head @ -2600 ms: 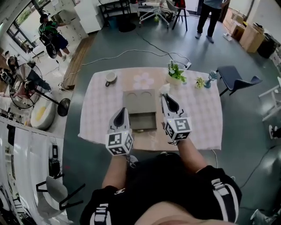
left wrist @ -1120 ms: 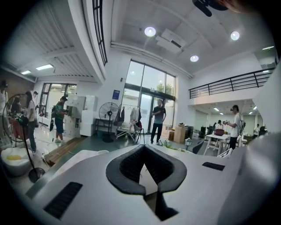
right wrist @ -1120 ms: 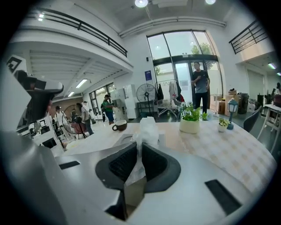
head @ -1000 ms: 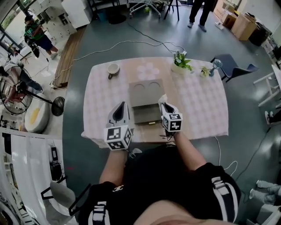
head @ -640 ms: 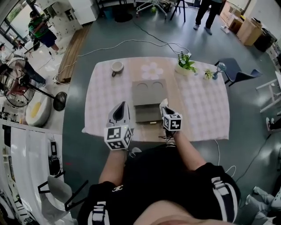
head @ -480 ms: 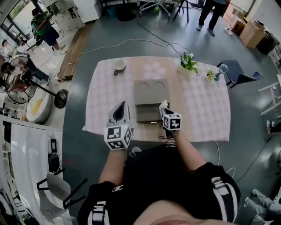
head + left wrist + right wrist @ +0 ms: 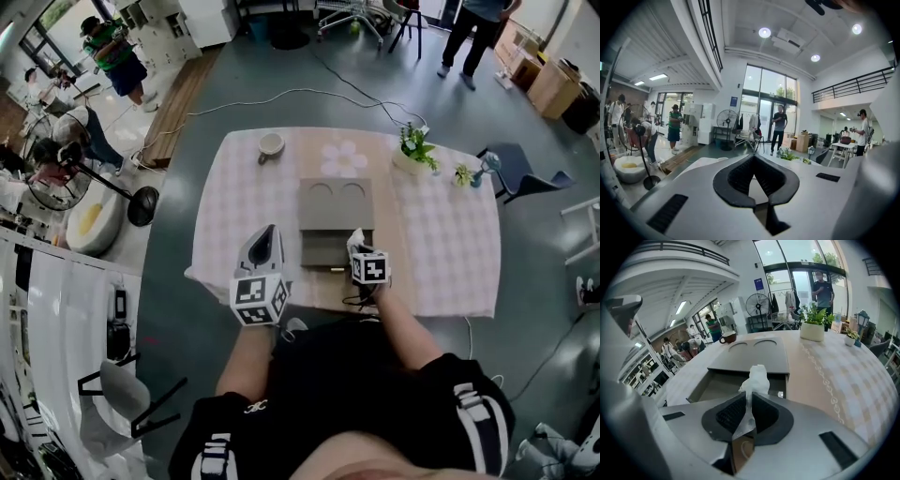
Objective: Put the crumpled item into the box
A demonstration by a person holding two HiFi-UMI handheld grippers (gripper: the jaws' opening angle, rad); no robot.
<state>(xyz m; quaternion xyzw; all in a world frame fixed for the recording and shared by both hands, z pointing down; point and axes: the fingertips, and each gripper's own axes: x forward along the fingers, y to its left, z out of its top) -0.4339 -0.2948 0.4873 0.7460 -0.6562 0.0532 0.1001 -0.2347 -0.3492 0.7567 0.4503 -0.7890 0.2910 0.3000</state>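
A grey box (image 7: 336, 204) sits mid-table with its drawer (image 7: 327, 251) pulled out toward me. My right gripper (image 7: 356, 246) is shut on a white crumpled paper (image 7: 352, 235) at the drawer's near right corner. In the right gripper view the crumpled paper (image 7: 756, 377) sticks up from between the closed jaws of the right gripper (image 7: 750, 397), with the open drawer (image 7: 723, 386) just beyond it. My left gripper (image 7: 267, 234) hovers left of the drawer near the table's front edge. In its own view the left gripper (image 7: 753, 159) is shut on nothing and points up into the room.
On the checked tablecloth (image 7: 441, 253) stand a cup (image 7: 271, 144), a flower-shaped mat (image 7: 344, 159), a potted plant (image 7: 413, 150) and a small plant (image 7: 463, 174). A chair (image 7: 525, 178) is to the right, a floor fan (image 7: 66, 164) to the left. People stand further off.
The right gripper, holding the crumpled paper, has dropped lower and come in to the drawer's near right corner. The left gripper has hardly moved. The head view has shifted.
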